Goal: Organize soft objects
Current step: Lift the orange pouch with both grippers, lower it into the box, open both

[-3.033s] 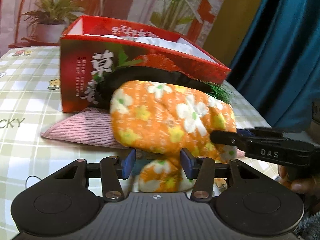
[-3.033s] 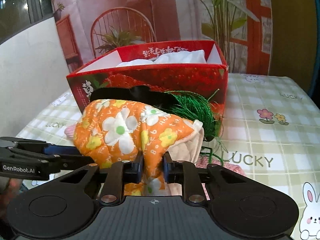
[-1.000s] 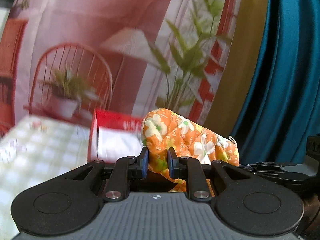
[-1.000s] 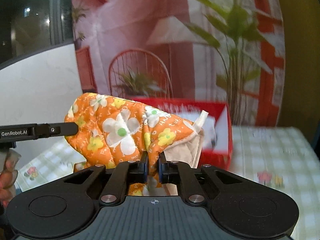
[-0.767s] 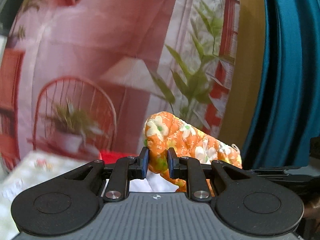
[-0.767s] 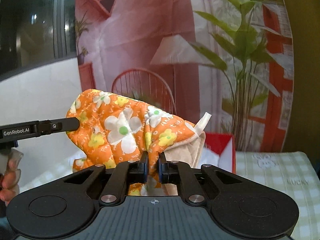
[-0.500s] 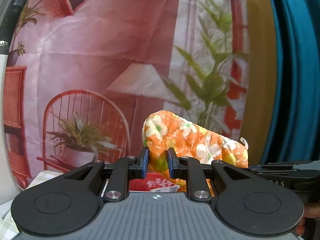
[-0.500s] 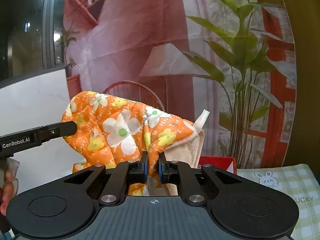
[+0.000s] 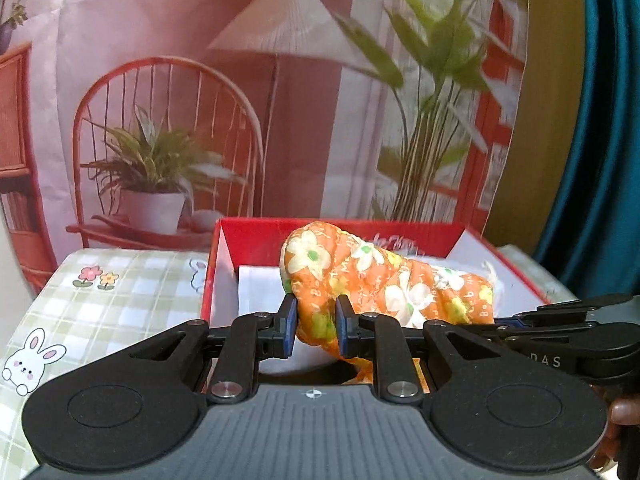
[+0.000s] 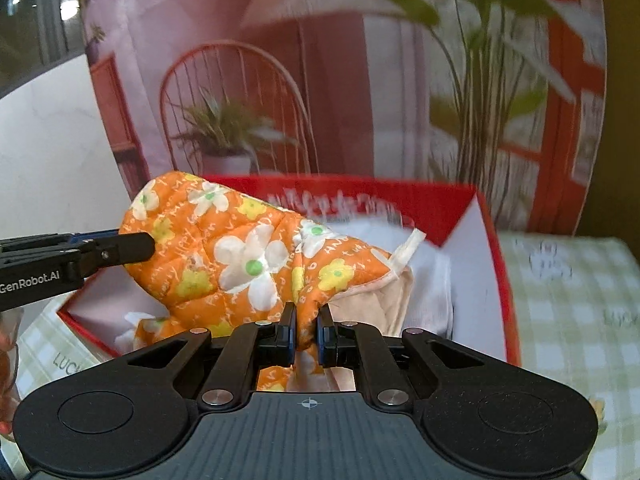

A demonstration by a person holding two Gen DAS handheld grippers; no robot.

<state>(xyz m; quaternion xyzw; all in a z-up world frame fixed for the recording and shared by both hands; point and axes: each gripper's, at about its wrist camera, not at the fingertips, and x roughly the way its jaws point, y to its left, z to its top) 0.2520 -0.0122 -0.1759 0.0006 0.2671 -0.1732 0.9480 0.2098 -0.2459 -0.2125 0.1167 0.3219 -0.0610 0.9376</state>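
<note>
Orange floral oven mitt (image 9: 384, 288) held above the open red box (image 10: 486, 240) on the checked bench (image 9: 120, 300). Left gripper (image 9: 316, 330) jaws clamp one end of the mitt; right gripper (image 10: 306, 334) jaws pinch its cuff. White cloth (image 10: 432, 276) lies inside the box.

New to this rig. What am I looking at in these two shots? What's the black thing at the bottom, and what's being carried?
No robot arm here: a person holds a two-finger gripper in each hand, each with a fisheye camera looking along its fingers. The black shape at the bottom is the gripper's own body. One picture is from the left gripper, the other from the right gripper; each also shows the other reaching in from the side. Both are shut on one orange flowered oven mitt, held over an open red box with white cloth inside. The box stands on a green checked tablecloth.
</note>
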